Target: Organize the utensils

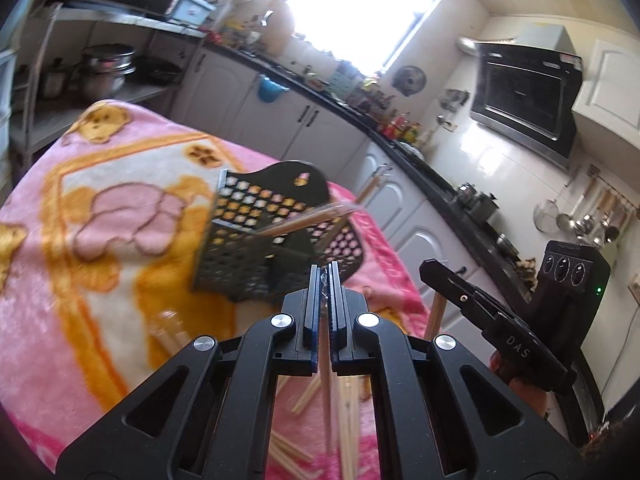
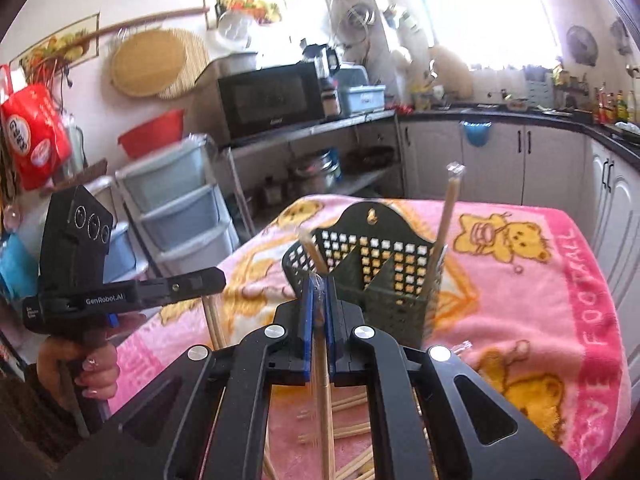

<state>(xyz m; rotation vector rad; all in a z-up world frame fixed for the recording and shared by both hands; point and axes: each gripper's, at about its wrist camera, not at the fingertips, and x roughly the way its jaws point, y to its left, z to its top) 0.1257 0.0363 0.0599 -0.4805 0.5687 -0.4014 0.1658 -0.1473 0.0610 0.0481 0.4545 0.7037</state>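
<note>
My right tongs (image 2: 319, 286) and left tongs (image 1: 324, 280) are each clamped on a wrapped chopstick (image 2: 325, 408), raised near the black perforated holder (image 2: 380, 276) on the blanket-covered table (image 2: 532, 280), so I can drop them in beside the one standing there (image 2: 446, 216).

A table draped in a fleecy pink blanket (image 2: 520, 300) with yellow bear cartoons and orange borders carries everything. A black perforated plastic utensil holder (image 2: 384, 280) with a tall arched back stands on it near the middle, toward the far edge. Loose pale wooden chopsticks (image 2: 352, 404) lie scattered flat on the blanket along the near edge, several crossing one another.
</note>
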